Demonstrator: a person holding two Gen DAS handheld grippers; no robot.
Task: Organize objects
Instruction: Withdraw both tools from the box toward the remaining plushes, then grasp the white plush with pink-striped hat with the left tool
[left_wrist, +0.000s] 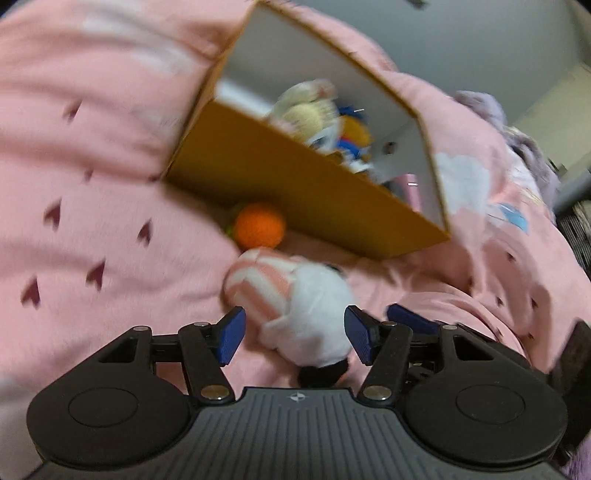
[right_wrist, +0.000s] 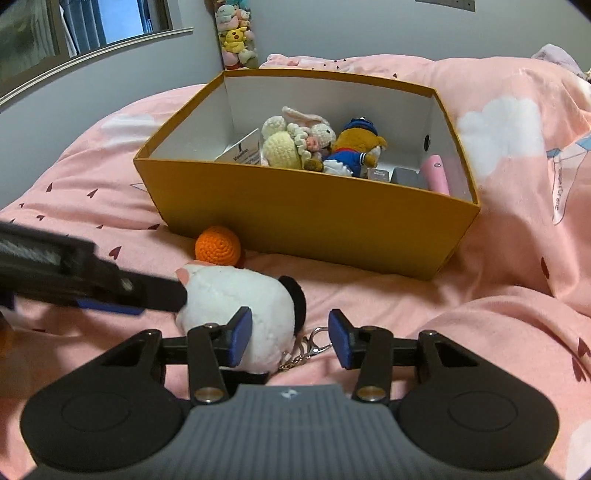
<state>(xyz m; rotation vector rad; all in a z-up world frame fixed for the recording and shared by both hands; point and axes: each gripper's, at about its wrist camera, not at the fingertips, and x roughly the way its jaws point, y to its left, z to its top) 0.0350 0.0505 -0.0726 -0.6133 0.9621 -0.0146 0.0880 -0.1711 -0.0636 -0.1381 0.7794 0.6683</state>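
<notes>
Evidently the white plush toy (right_wrist: 236, 306) is being approached from two sides on the pink bedspread (right_wrist: 480, 332) — just before the yellow box (right_wrist: 314, 221); the left gripper (left_wrist: 293, 338) is spread wide about it; the right gripper (right_wrist: 290, 338) is parted beside it, nothing clamped — presumably for boxing.

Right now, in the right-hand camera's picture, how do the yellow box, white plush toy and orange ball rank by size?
1. Yellow box
2. White plush toy, though it lies nearer the camera
3. Orange ball
</notes>
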